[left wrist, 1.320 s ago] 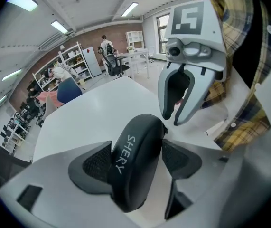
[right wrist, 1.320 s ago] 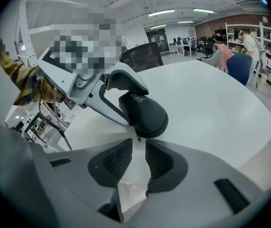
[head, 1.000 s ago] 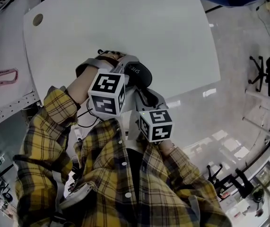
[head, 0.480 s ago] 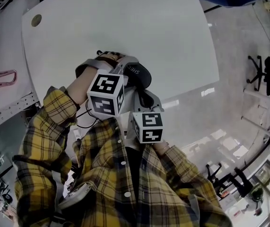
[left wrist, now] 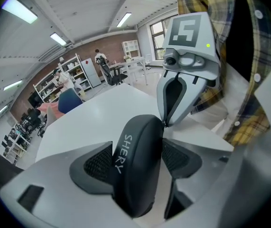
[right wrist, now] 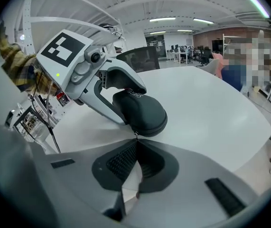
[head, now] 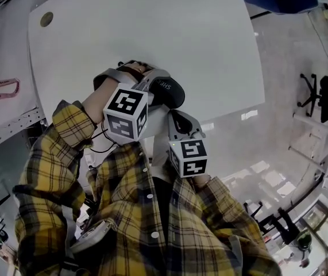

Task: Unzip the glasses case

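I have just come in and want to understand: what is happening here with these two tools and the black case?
A person in a yellow checked shirt works over a white table with a gripper in each hand. The left gripper has its fingers clamped on the sides of a black glasses case. The right gripper is shut, pinching what looks like the zipper pull at the end of the case. The case looks closed, so the unzipping seems about to begin.
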Tool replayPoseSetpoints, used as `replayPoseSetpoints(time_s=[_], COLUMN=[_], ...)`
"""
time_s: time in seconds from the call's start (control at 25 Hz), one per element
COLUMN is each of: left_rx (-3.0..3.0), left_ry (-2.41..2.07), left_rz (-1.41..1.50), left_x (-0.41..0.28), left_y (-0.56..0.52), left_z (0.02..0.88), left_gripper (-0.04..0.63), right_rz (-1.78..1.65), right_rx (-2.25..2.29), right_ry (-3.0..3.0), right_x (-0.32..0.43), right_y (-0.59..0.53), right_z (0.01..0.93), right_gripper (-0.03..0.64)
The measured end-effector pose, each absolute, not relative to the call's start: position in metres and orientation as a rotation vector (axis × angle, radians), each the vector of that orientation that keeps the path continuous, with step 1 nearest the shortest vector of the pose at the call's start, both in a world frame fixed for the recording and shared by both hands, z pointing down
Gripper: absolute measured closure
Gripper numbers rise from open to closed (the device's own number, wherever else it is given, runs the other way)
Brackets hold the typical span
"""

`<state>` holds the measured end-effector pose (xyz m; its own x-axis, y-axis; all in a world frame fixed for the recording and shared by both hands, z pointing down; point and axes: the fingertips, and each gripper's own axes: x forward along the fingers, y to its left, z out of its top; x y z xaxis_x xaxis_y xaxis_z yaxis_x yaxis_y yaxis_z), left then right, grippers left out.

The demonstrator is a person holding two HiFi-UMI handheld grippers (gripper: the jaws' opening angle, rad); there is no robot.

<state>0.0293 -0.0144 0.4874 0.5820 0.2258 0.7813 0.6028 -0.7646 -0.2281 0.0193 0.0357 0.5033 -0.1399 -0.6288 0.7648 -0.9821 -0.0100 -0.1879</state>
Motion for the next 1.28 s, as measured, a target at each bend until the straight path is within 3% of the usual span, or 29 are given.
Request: replayPoseSetpoints(time_s=[1.12,1.28], left_rx=[-2.204,-2.205], left_ry=[-0.498,-0.495], left_rz=[-0.919,-0.926], left_x=[0.025,0.024], left_y=[-0.017,-0.017], left_z=[0.493,0.497], left_gripper=[0.272,0.272], right_rz=[0.803,0.824], right_rx=[0.918,0.935], right_ry=[-2.148,-2.152], right_x=[0.031,0.025], right_y=[0.041,0.040], right_z=[0.502,0.508], right_gripper=[0.617,0.540])
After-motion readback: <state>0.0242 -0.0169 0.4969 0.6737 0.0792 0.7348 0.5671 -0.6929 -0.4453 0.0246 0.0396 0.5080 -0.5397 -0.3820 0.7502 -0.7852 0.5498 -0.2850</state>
